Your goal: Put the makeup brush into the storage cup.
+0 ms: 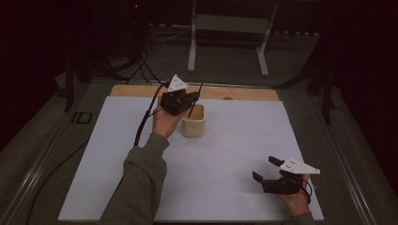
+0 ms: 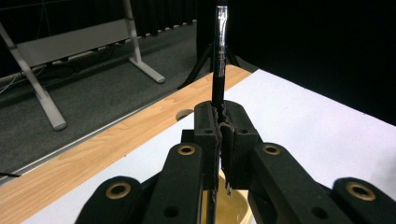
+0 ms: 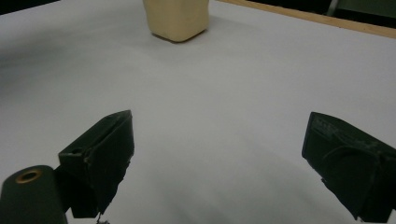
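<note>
Holding a thin black pen [image 2: 219,65] upright in clamped jaws, the left hand-held gripper [image 1: 180,101] hovers over the cream cup [image 1: 193,123] at twelve o'clock; the tip seemingly enters it. Release remains. The right hand-held gripper [image 1: 268,169] rests open at five o'clock on the surface [image 1: 234,154].

Dim lab/test room: papered bench [image 1: 234,154], grey carpet, metal stand [image 1: 230,28], cables [image 1: 141,65].

The pen's [image 2: 219,70] top is cut off by the frame edge.
</note>
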Demonstrator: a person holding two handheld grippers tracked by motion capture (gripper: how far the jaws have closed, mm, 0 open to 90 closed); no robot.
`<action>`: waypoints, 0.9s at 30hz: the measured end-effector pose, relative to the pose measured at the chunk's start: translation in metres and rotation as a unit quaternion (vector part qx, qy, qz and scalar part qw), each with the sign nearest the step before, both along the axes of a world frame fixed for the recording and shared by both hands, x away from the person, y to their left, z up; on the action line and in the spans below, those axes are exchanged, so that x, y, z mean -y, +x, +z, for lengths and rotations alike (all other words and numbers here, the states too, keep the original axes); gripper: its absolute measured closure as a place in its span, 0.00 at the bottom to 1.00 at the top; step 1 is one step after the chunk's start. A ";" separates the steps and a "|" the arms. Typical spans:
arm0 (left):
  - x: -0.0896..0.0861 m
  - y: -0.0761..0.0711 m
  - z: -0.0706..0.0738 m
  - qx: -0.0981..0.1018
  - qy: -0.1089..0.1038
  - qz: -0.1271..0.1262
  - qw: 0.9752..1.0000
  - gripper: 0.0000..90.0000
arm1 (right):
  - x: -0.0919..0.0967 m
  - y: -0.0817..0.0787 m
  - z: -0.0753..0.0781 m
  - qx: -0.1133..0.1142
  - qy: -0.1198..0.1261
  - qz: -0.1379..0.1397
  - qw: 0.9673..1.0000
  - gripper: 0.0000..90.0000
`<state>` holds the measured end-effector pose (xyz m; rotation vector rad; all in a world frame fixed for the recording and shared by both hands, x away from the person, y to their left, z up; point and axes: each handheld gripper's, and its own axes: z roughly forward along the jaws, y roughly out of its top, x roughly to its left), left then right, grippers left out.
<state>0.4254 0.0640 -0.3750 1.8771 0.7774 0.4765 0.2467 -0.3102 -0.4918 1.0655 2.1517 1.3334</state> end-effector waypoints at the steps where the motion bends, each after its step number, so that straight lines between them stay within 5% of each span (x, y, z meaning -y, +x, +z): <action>1: 0.000 0.001 -0.001 -0.001 0.002 0.000 1.000 0.96 | 0.000 0.000 0.000 0.000 0.000 0.000 1.000 0.10; 27: -0.002 0.007 -0.015 -0.016 0.003 0.002 1.000 0.96 | 0.000 0.000 0.000 0.000 0.000 -0.001 1.000 0.10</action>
